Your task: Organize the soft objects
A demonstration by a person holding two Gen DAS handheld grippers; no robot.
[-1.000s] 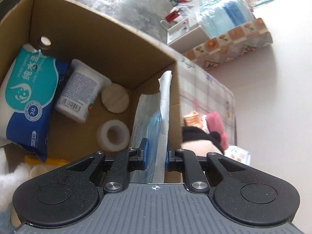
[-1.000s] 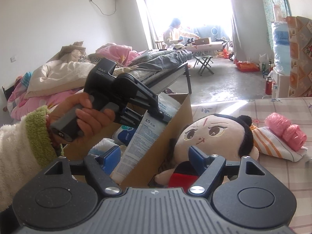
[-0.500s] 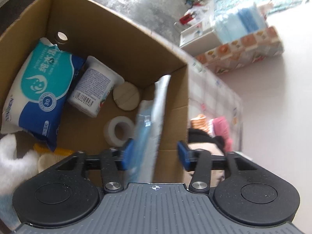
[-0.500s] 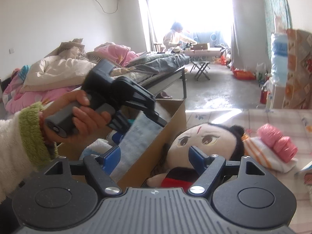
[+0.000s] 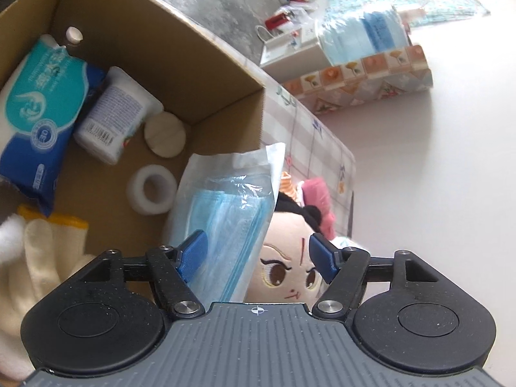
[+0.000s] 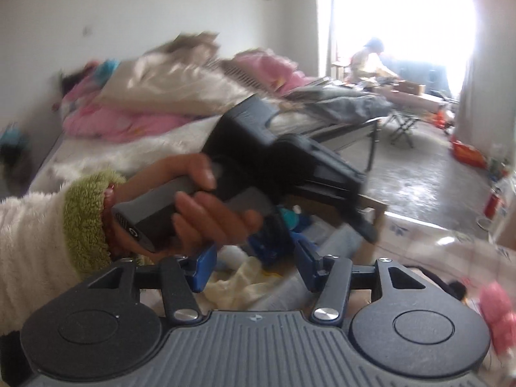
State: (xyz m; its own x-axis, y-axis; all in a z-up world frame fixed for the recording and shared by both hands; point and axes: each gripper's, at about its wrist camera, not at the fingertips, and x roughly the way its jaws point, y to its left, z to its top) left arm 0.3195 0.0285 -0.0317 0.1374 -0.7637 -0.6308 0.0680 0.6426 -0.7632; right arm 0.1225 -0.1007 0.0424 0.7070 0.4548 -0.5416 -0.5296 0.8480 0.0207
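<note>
Masks in their clear packet (image 5: 225, 219) lean on the near right wall of the cardboard box (image 5: 206, 74), just released: the left hand-held gripper (image 5: 256, 256) is spreading, one pad beside the packet, not pressing. Already inside lie the wipes pack (image 5: 38, 109), a tape roll (image 5: 151, 190) and pale gloves (image 5: 42, 251). Left outside on the bench: the plush doll (image 5: 287, 267) (and pink cloth beyond it). The right hand-held gripper (image 6: 253, 269) is closing on nothing.

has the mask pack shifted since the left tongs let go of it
Yes: the mask pack has tipped right, now leaning past the box wall over the doll.
</note>
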